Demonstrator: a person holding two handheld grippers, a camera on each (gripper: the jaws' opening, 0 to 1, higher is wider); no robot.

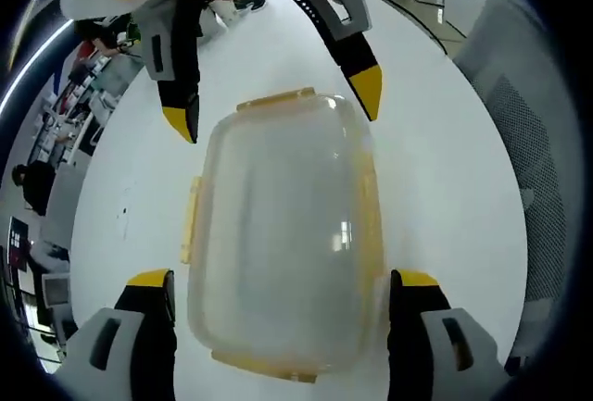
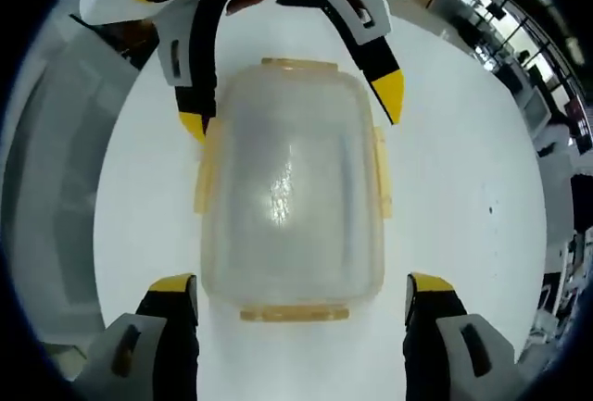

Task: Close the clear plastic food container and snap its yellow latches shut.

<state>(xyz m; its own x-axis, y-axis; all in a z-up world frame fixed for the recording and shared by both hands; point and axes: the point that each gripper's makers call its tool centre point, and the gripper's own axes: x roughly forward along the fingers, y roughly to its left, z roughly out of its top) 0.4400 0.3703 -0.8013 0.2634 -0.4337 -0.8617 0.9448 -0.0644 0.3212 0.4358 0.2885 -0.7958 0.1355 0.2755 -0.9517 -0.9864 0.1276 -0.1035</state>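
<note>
- The clear plastic food container [image 1: 283, 234] sits on a white table [image 1: 445, 169], lying straight ahead of the left gripper [image 1: 283, 294], its near end between that claw's two yellow-tipped jaws.
- The left gripper's jaws stand wide apart, one on each side of the container's near corners, holding nothing; that straddle looks like a way to steady or centre the box, though I cannot tell whether they touch it.
- In the right gripper view the container [image 2: 289, 193] again lies directly ahead of the right gripper [image 2: 301, 299], whose jaws are likewise spread and empty, flanking the near end.
- Each claw faces the other from opposite ends of the box, so each appears beyond the far end in the other's view.
- The lid [image 2: 287, 169] seems already laid over the base.
- The yellow latches [image 2: 296, 311] stick outward along the rim on all four sides, so they look not yet snapped down.
- Working from both ends would probably let one claw brace while the other presses a latch.
</note>
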